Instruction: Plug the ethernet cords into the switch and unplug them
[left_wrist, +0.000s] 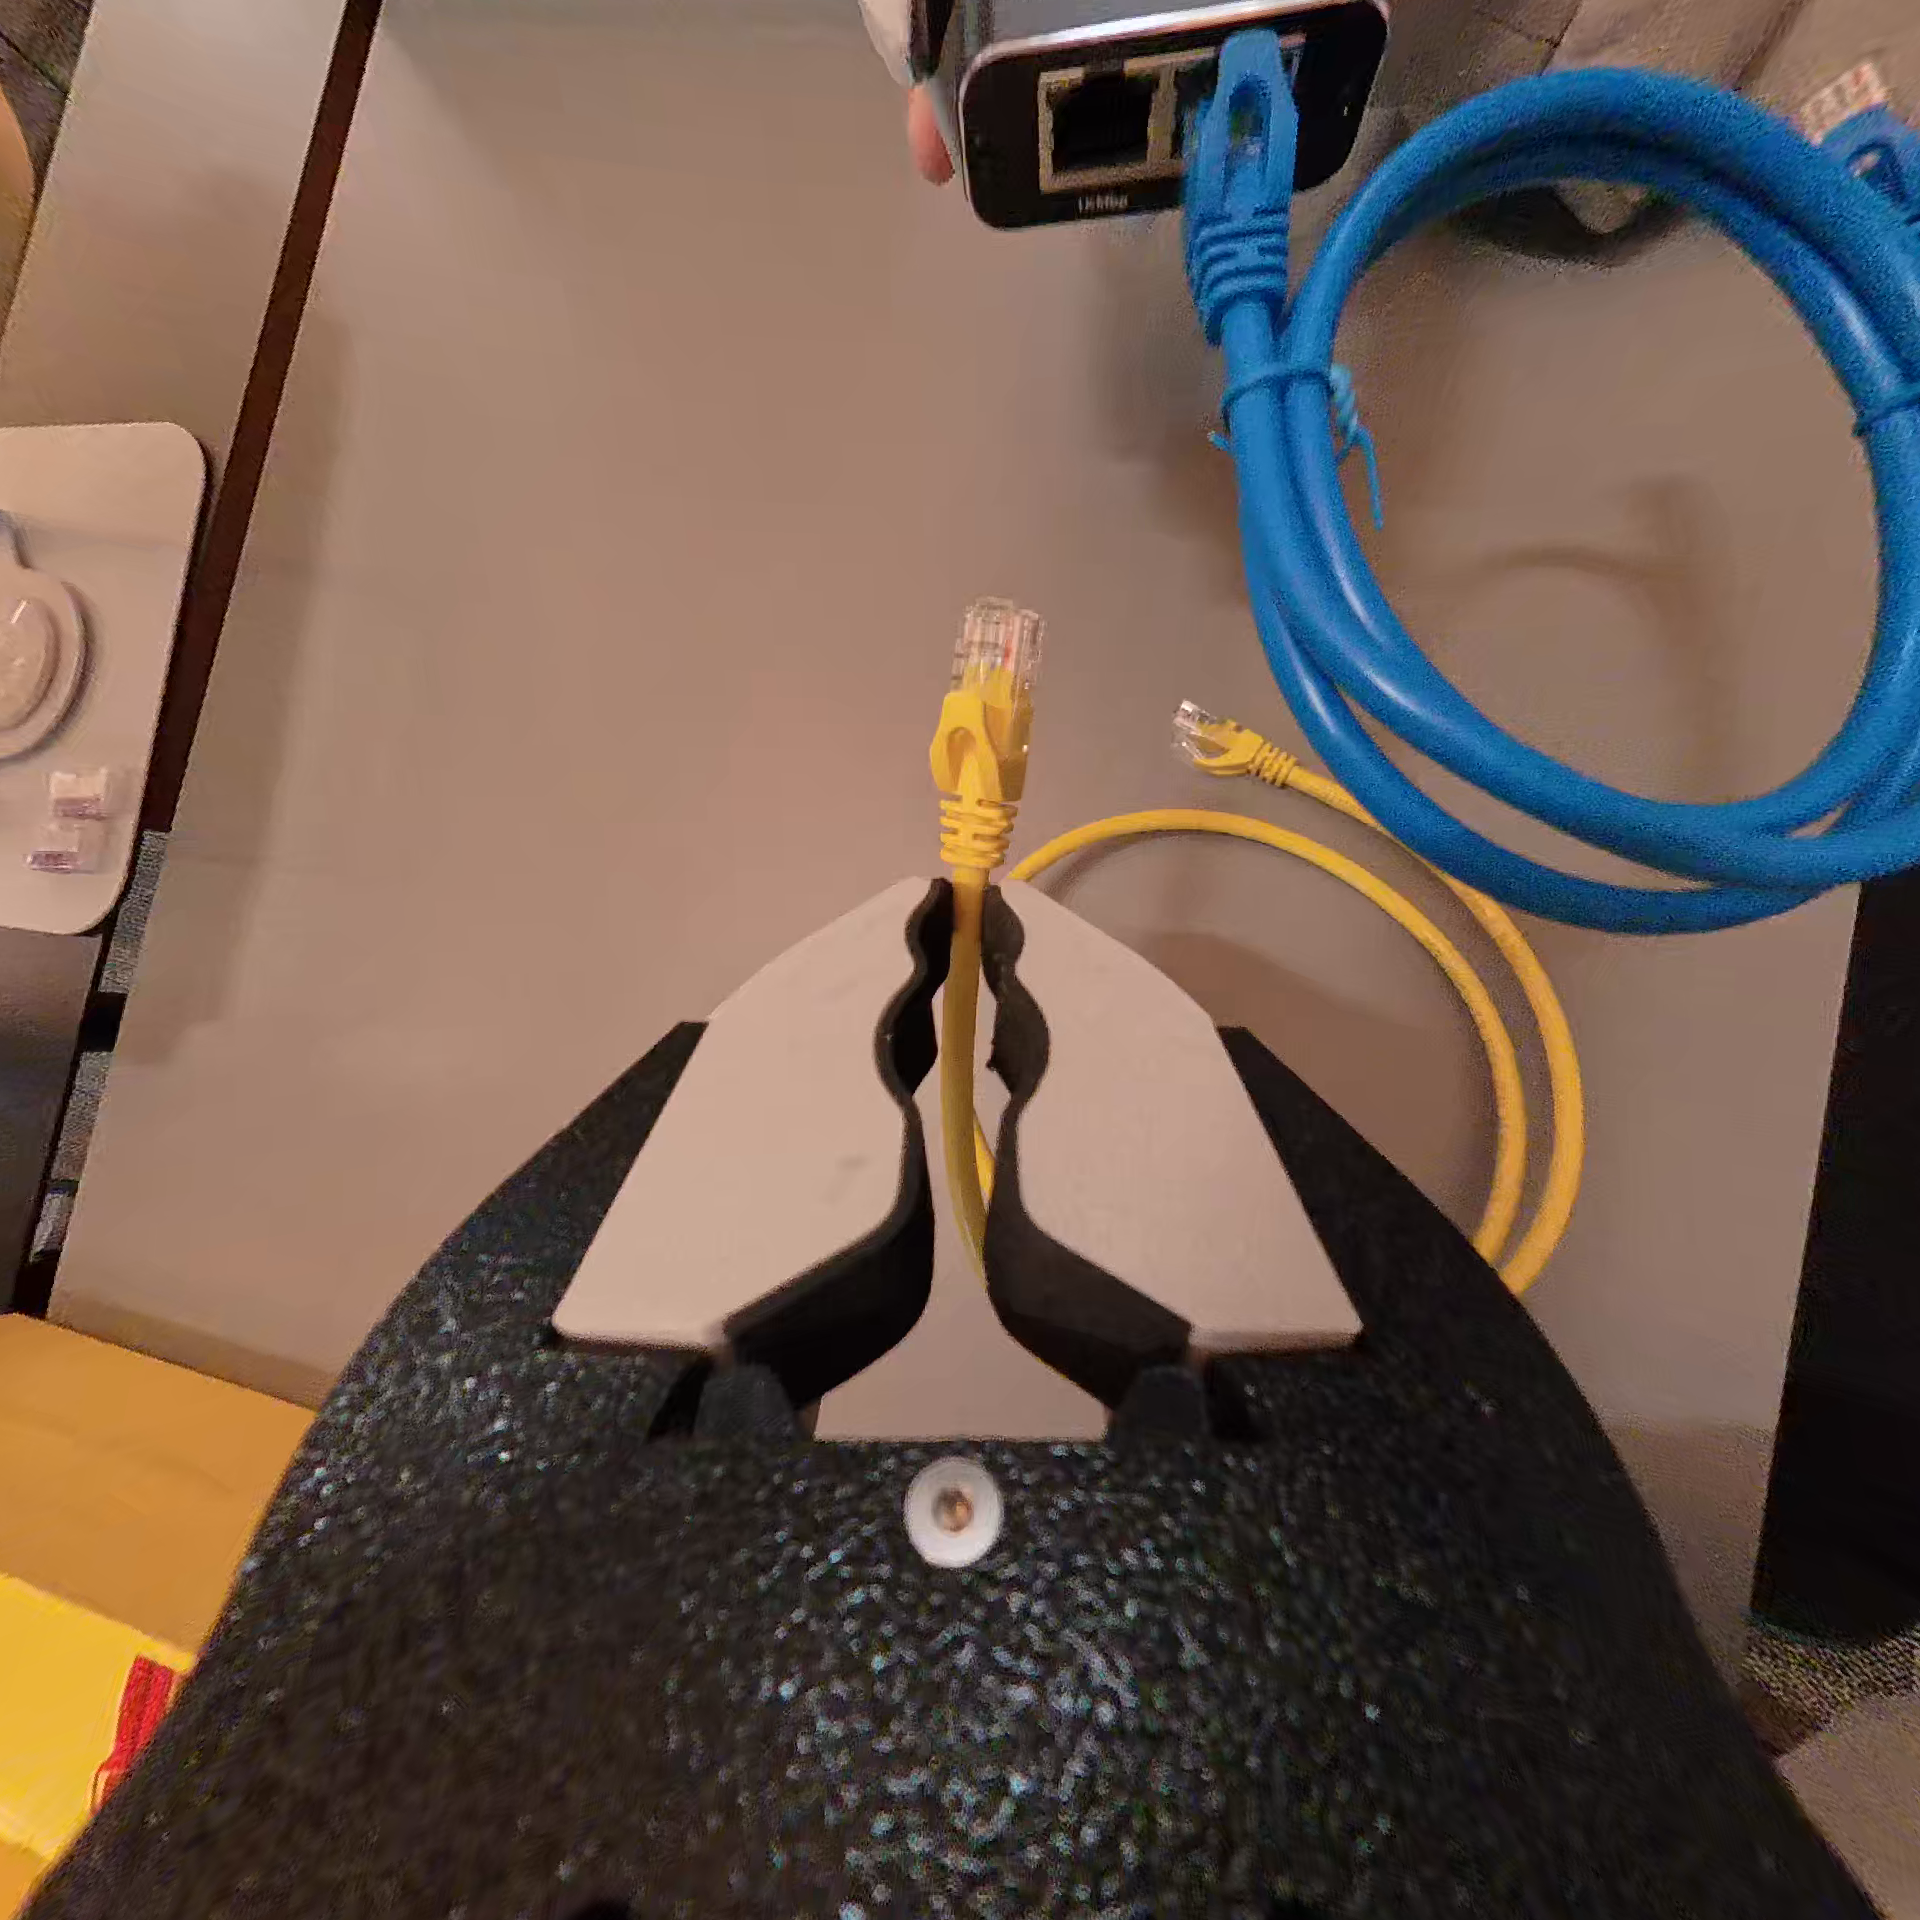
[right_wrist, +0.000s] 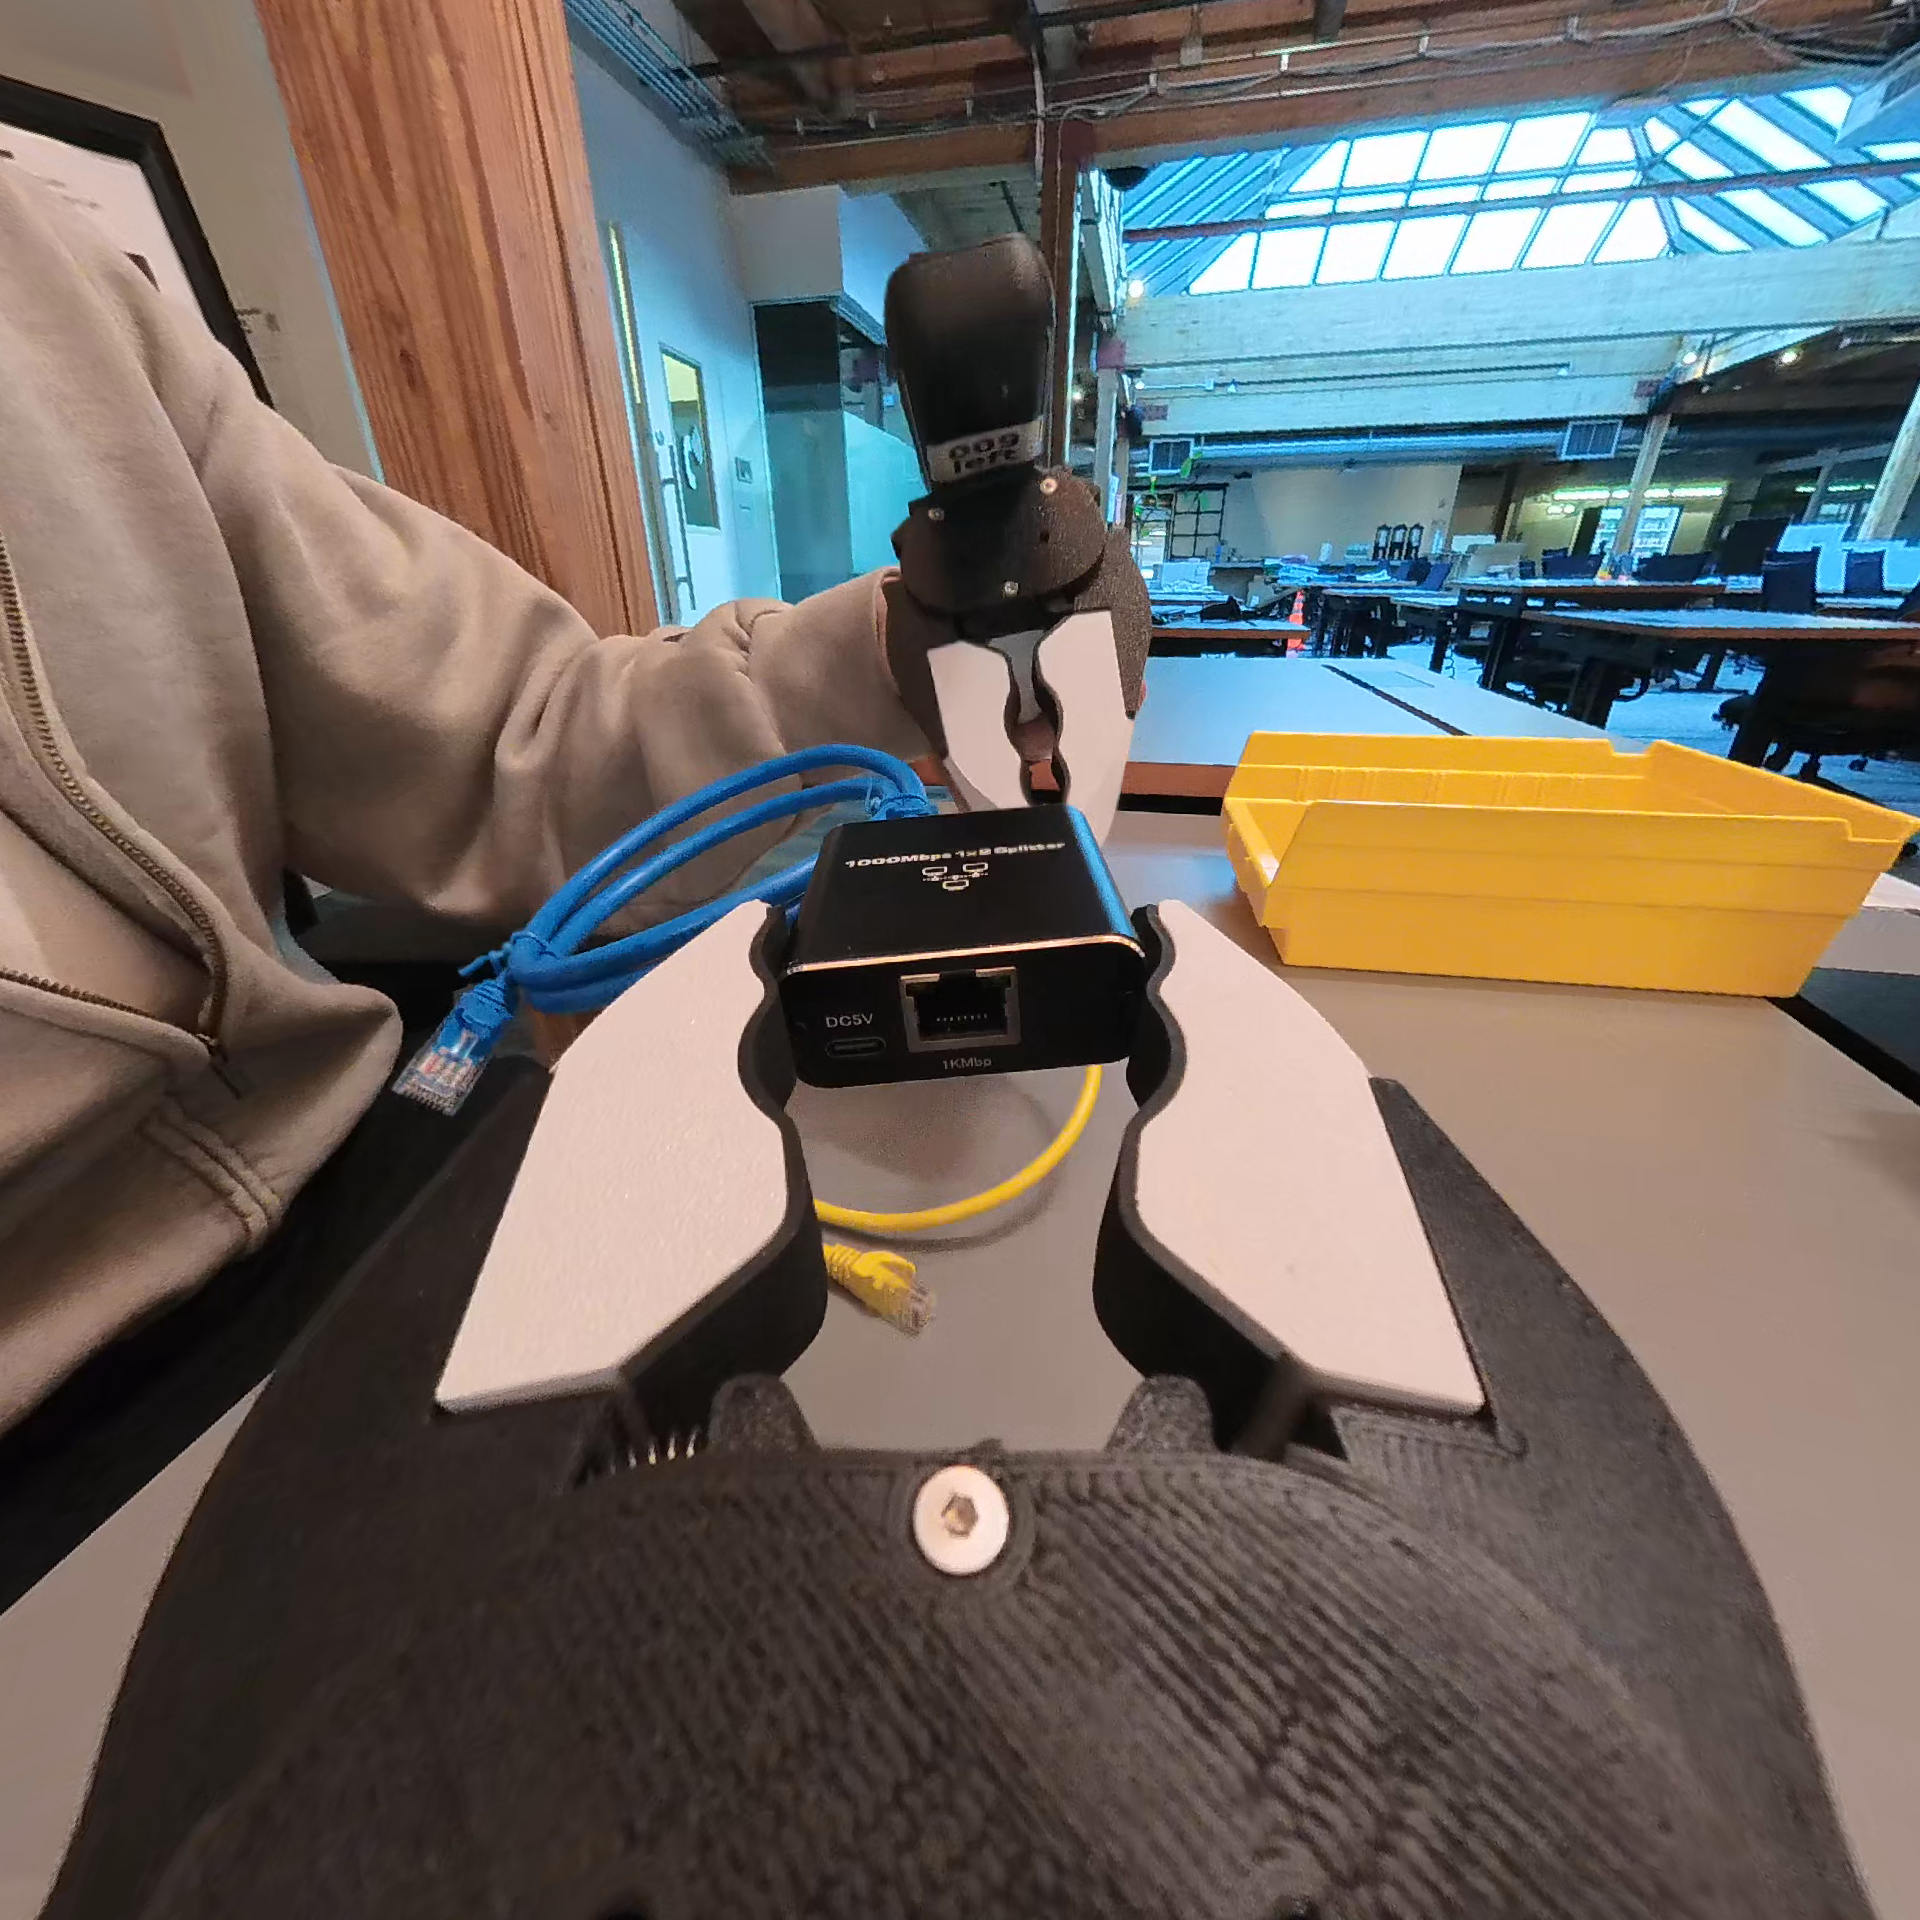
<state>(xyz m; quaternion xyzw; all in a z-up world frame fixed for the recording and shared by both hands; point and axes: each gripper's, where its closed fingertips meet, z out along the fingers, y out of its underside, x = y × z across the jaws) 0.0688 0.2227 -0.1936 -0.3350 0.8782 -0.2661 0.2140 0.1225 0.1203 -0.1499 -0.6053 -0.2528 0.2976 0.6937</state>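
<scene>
- Left gripper (left_wrist: 961, 894) clenched on yellow cord (left_wrist: 961, 1039), frame centre.
- Right gripper (right_wrist: 961, 935) grasps switch (right_wrist: 961, 935); blue cord (left_wrist: 1242, 208) plugged in.
- Grey table (left_wrist: 623, 520); yellow bin (right_wrist: 1538, 894) right; open office w/ skylights behind.

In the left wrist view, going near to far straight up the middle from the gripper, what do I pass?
left gripper, shut on the yellow cord → that cord's clear plug sticking up past the fingertips → bare grey tabletop → black switch with the blue cord plugged in.
</scene>
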